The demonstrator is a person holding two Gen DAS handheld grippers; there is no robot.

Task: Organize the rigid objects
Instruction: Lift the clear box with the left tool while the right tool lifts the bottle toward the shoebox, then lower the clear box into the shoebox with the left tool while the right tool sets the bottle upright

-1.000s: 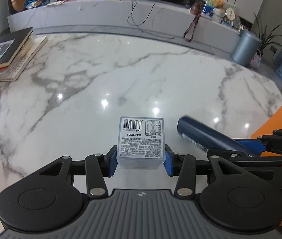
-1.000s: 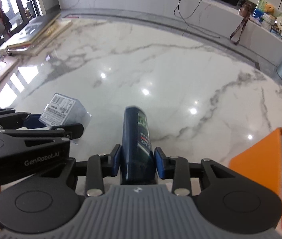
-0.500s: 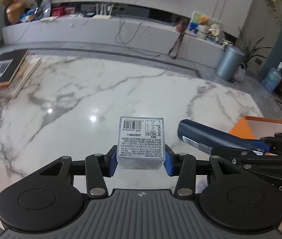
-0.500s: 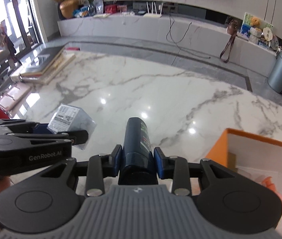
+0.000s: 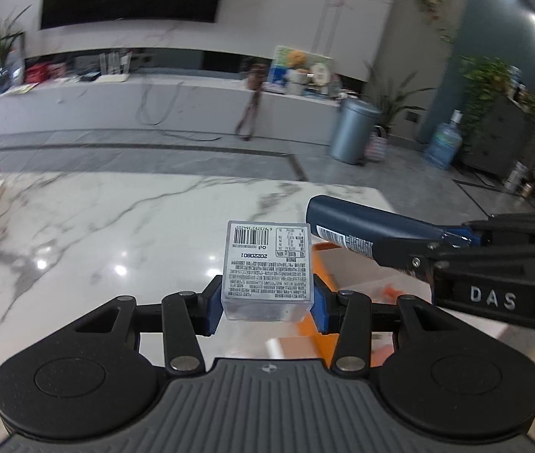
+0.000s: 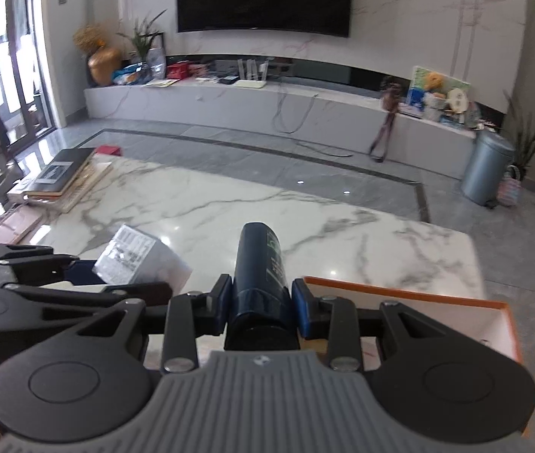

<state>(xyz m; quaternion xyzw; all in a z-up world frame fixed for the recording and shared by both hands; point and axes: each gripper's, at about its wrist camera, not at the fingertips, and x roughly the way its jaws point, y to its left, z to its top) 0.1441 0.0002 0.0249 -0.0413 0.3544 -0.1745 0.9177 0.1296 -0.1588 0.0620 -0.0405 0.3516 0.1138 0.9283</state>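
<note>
My left gripper is shut on a clear plastic box with a barcode label, held above the marble table. My right gripper is shut on a dark blue bottle, held level and pointing forward. In the left wrist view the bottle and right gripper sit just right of the box. In the right wrist view the box and left gripper are at the left. An orange box with a white inside lies below both grippers, also visible in the left wrist view.
A stack of books lies at the table's far left. Beyond the table are grey floor, a low marble shelf and a grey bin. Small pink and orange items lie blurred inside the orange box.
Both grippers have risen and moved right with their objects, now over the orange box. The views tilted up to show more of the room.
</note>
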